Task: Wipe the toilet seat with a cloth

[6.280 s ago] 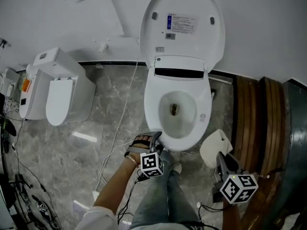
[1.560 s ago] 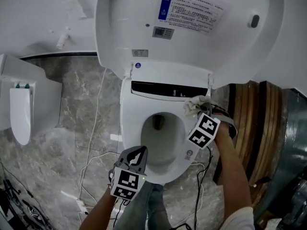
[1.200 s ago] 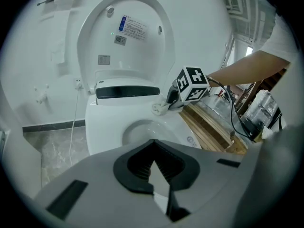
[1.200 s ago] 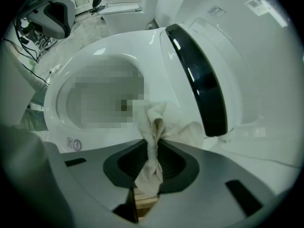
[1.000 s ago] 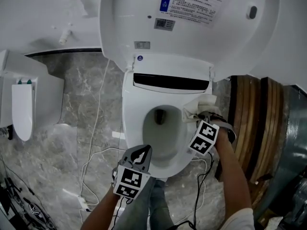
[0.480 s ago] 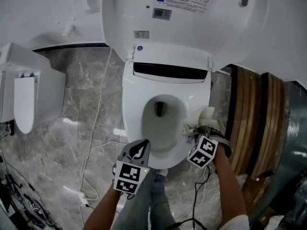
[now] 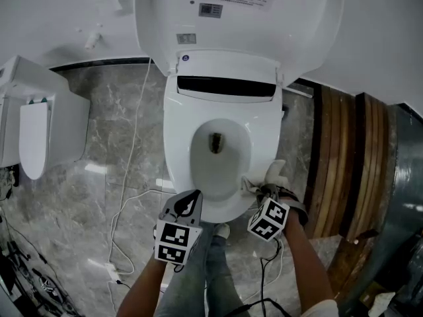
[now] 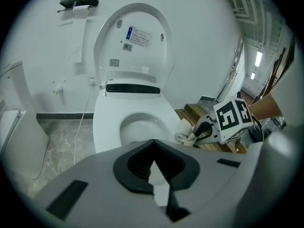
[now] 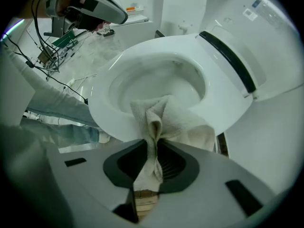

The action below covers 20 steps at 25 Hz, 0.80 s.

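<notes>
Our right gripper (image 7: 264, 191) points down at the toilet seat (image 7: 176, 134), its jaws pinching a bunched fold of the pale terry cloth (image 7: 269, 176). In the right gripper view the fold runs straight up between the jaws of the right gripper (image 9: 151, 167). The rest of the cloth (image 9: 176, 120) spreads over the seat's rim (image 9: 102, 103). From the head view, the cloth lies on the seat's right side, close to its front edge, with part of it hanging past the outer edge. The lid (image 7: 238, 25) stands raised behind.

Our left gripper (image 7: 190, 202) has its jaws pressed together with nothing between them. It sits at the seat's front edge, left of centre, and we cannot tell whether it touches the seat.

We judge that we are mid-wipe along the right side, with the front and the left side seemingly still to cover. The next move calls for keeping the cloth flat and pressed down while sweeping it round the front edge. Our left gripper sits in that path, so it should clear away first. The hanging part could slip off the rim, so we should draw the cloth inward as we go.
</notes>
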Motion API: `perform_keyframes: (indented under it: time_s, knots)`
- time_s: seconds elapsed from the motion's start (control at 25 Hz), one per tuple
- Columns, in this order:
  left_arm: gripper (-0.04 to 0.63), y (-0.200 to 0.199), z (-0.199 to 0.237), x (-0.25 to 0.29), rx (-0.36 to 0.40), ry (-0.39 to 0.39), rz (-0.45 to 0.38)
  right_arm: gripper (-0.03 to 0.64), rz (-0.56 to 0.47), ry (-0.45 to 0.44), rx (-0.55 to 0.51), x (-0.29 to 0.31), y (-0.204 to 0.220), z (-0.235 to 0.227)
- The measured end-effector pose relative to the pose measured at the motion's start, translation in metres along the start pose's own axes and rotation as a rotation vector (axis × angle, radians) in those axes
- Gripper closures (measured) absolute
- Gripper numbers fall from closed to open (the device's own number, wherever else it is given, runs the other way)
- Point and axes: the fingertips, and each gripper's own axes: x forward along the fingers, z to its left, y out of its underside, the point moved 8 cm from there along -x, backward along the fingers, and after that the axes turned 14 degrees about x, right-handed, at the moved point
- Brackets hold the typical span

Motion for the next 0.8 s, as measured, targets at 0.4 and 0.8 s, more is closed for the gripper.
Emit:
perform_keyframes:
  time_s: [0.4, 0.8]
  knots:
    - [0.584, 0.023, -0.021, -0.021, -0.017, -0.044, -0.003, 0.543, -0.029, -0.018, 0.009, 0.000, 0.010, 0.036]
    - [0.584, 0.046, -0.026, -0.041, -0.075, -0.105, 0.002, 0.543, -0.046, -0.058, -0.002, 0.000, 0.011, 0.075]
